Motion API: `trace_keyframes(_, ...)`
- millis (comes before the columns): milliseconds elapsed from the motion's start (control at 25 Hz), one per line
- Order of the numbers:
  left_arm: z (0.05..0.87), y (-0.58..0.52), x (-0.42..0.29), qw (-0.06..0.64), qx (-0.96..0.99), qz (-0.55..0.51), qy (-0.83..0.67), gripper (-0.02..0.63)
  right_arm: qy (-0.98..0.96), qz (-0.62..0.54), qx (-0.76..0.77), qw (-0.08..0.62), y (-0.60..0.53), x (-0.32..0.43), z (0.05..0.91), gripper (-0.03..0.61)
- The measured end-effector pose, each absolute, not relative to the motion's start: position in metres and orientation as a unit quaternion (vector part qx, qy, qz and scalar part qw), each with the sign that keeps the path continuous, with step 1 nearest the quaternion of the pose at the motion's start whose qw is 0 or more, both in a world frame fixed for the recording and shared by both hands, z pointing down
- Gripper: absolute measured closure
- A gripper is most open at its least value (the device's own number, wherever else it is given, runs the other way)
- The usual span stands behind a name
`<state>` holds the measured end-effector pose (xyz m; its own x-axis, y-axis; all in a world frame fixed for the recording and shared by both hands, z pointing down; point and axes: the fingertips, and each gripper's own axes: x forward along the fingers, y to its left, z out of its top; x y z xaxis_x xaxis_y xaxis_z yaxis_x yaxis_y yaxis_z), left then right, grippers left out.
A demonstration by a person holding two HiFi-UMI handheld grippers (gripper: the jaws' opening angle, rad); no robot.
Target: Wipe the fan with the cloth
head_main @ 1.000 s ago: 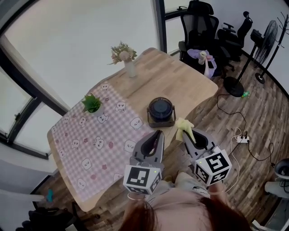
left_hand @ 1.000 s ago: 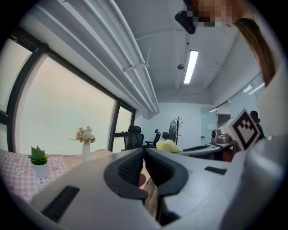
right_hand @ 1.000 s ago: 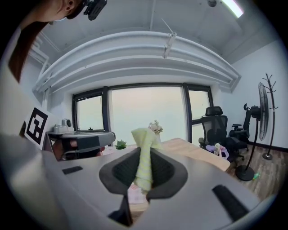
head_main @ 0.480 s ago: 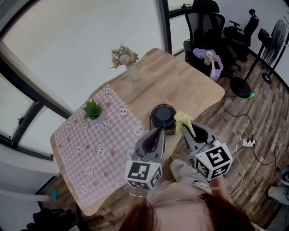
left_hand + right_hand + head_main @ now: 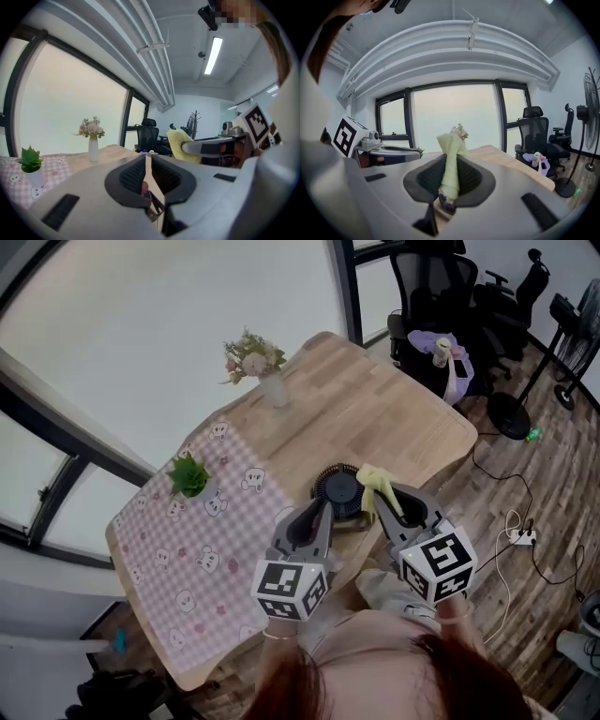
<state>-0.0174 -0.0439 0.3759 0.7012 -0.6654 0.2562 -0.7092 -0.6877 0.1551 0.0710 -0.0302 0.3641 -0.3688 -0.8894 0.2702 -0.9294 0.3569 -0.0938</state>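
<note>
A small black round fan (image 5: 337,492) on a wooden stand sits near the front edge of the table (image 5: 375,409). My right gripper (image 5: 386,493) is shut on a pale yellow cloth (image 5: 374,482), whose free end hangs just right of the fan; the right gripper view shows the cloth (image 5: 451,165) pinched between the pads, and the left gripper view shows that cloth (image 5: 182,146) too. My left gripper (image 5: 324,508) is shut with nothing in it, its tips just in front of the fan's left side. Through the jaws, only a sliver of the fan (image 5: 151,200) shows.
A pink checked cloth with bear prints (image 5: 197,540) covers the table's left half. A small potted plant (image 5: 189,475) and a white vase of flowers (image 5: 253,362) stand on the table. Office chairs (image 5: 441,306), a floor fan (image 5: 562,343) and cables (image 5: 516,521) are at the right.
Both grippers have moved forward toward the fan. The cloth's free end, earlier at the fan's front right, now sits beside the fan's right rim.
</note>
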Motion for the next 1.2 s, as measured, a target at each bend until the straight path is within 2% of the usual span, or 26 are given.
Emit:
trace_keyframes(280,0.42,-0.07,-0.03,0.169,0.89,0.133,-0.402,0.588,-0.832,0.112,0.528,0.13,-0.061,0.074,0.391,0.528)
trace_keyframes(400,0.44,-0.077,-0.032,0.191,0.879,0.151,-0.409,0.522,-0.84,0.115,0.513,0.137,-0.076,0.074,0.401,0.528)
trace_keyframes(1200,0.58,-0.099,-0.061,0.347,0.769,0.266,-0.465,0.465,-0.881,0.087,0.396,0.241,-0.16,0.066,0.491,0.528)
